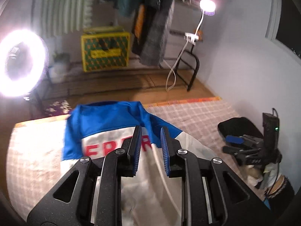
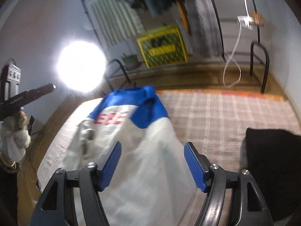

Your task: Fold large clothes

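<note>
So here's where I'm at with the folding. The white-and-blue garment is lying in a rumpled heap on the bed, on top of the checked cover. The blue part is at the far end, with some red letters across the white band just below it, and the white part is bunched up towards me. It's not flat at all, and one blue bit is flipped up into a ridge.

My left gripper is above the garment with its jaws close together and only a narrow gap between the blue pads. I can see cloth through that gap, but it looks like it's lying on the bed below, not pinched, so I'd say I'm holding nothing on that side. My right gripper is spread wide over the white end. The fabric shows between the pads, but neither pad touches it.

A black garment is on the bed off to my right, apart from the white one. Past the foot of the bed there's a ring light blazing on the left, a yellow and green box against the wall, clothes hanging on a rack and a small lamp clipped to it. Everything's pretty blurry, so I can't read the letters properly.
</note>
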